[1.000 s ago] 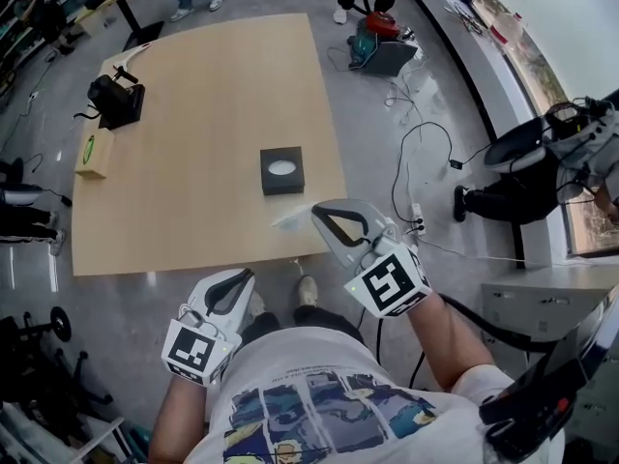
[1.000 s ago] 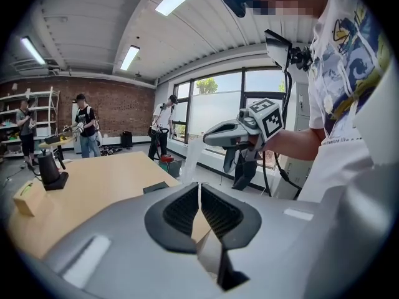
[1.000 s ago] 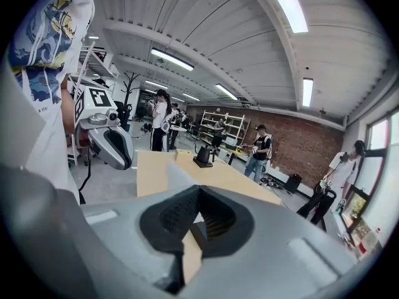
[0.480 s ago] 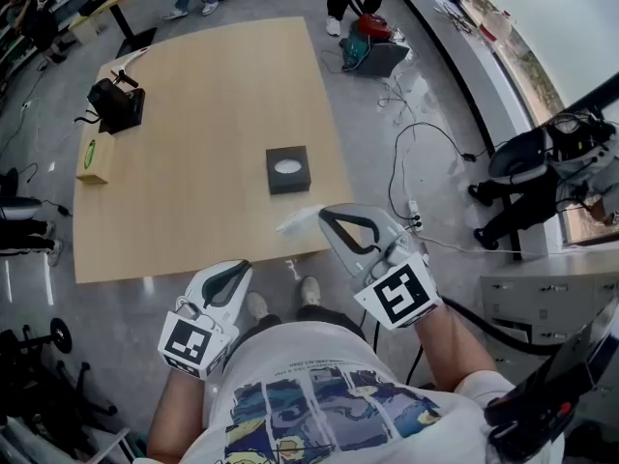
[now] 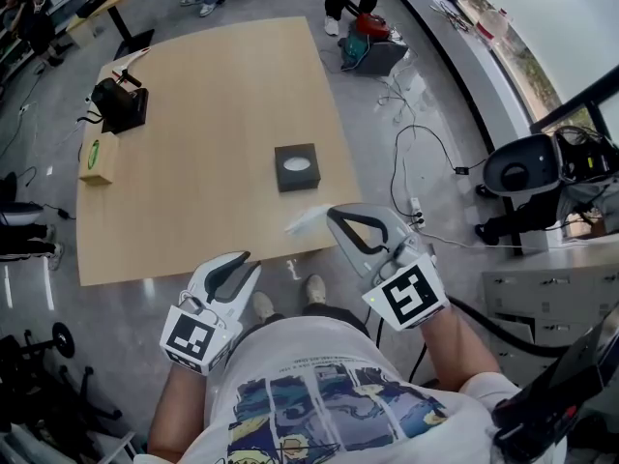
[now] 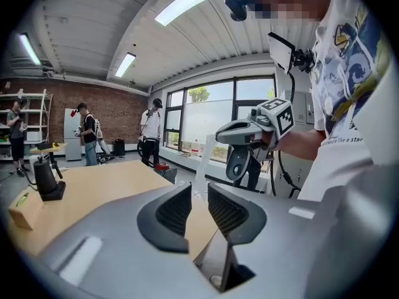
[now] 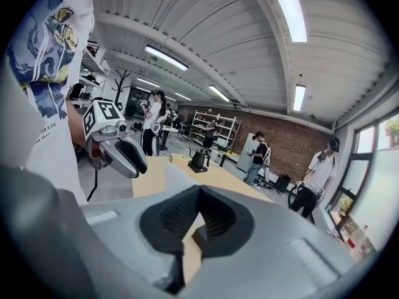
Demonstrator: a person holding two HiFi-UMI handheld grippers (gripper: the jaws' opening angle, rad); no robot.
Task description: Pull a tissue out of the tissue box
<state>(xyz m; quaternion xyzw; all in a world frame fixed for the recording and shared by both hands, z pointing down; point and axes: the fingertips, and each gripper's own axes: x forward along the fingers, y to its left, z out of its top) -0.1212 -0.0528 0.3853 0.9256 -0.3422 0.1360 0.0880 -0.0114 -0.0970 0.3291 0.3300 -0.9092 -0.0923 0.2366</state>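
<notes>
The dark tissue box (image 5: 296, 167) stands on the wooden table (image 5: 193, 114), with white tissue showing in its top opening. My right gripper (image 5: 332, 215) hangs over the table's near edge, shut on a pulled-out white tissue (image 5: 306, 218) that trails from its tip, apart from the box. From the left gripper view the tissue (image 6: 202, 167) droops below the right gripper (image 6: 244, 136). My left gripper (image 5: 248, 262) is off the table's near side; its jaws are opening with nothing between them. In the right gripper view the right gripper (image 7: 199, 189) has its tips together.
A black device (image 5: 121, 104) and a small tan box (image 5: 97, 155) sit at the table's left edge. Cables (image 5: 416, 153) and a chair (image 5: 527, 167) lie on the floor to the right. People stand beyond the far end.
The left gripper's jaws have parted from shut. Both grippers have shifted a little and risen; the right one still carries the tissue.
</notes>
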